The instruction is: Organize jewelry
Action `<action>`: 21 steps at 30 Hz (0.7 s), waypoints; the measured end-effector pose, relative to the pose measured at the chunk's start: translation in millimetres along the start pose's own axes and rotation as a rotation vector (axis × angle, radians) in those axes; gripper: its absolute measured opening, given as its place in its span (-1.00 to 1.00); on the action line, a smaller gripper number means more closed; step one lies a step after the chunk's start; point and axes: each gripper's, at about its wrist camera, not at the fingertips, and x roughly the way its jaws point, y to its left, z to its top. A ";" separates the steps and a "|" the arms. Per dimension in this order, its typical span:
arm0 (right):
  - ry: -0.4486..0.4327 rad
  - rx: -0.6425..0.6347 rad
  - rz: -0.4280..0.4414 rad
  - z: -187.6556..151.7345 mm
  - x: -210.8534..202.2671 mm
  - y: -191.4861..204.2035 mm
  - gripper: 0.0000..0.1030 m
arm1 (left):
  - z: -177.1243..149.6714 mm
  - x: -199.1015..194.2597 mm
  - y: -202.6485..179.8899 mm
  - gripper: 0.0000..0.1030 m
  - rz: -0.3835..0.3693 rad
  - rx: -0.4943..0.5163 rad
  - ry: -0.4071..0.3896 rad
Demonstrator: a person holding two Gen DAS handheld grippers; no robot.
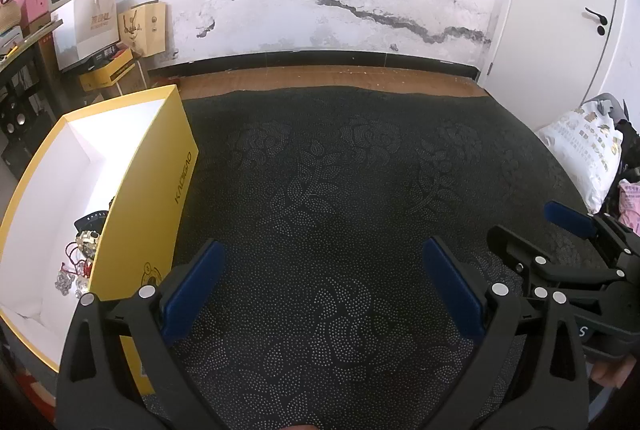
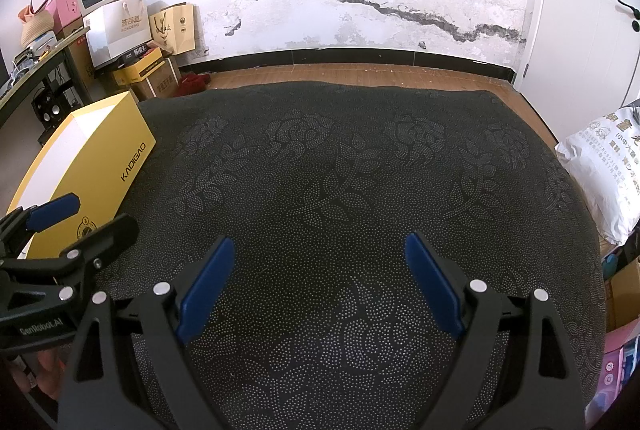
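On the left wrist view: left gripper (image 1: 320, 282), jaws wide apart, nothing between the blue pads (image 1: 192, 294), hanging over a dark patterned cloth (image 1: 340, 170). Box (image 1: 160, 198), yellow outside and white inside, lid off, stands at the left edge of the cloth. Jewelry (image 1: 82, 258) lies in a loose heap in the box's near corner: red cord, silvery chain, a dark band, pieces touching and partly overlapping; single items cannot be told apart. Right gripper (image 1: 560, 230) enters from the right, near, also empty. A fingertip shows under it. White bag (image 1: 580, 150) at far right, off the cloth.

From the right wrist view: right gripper (image 2: 320, 282), jaws standing wide, empty, over the bare middle of the cloth (image 2: 360, 170). Left gripper (image 2: 68, 226) shows at the left, near the box (image 2: 104, 166); its inside is hidden from here, so the jewelry is not seen. No jewelry is visible on the cloth in either view.

Risks, as judged:
- Cord and chain look entangled; a pull on one piece would likely drag others along or spill them.
- The box wall stands between gripper and heap; a low reach could knock or tip the box.
- Small, slick pieces may slip from the broad pads.
- Dark items set on the dark cloth would be hard to find again.
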 end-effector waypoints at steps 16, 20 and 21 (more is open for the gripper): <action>-0.001 0.001 0.001 0.0 -0.1 -0.5 0.64 | -1.4 -5.0 0.3 0.88 0.011 -0.007 -0.030; -0.002 0.002 0.000 0.1 0.9 -1.3 0.64 | -0.6 -11.8 2.3 0.88 -0.012 -0.031 -0.064; -0.002 0.001 0.000 0.0 0.8 -1.5 0.64 | -0.5 -11.1 3.0 0.88 -0.019 -0.036 -0.059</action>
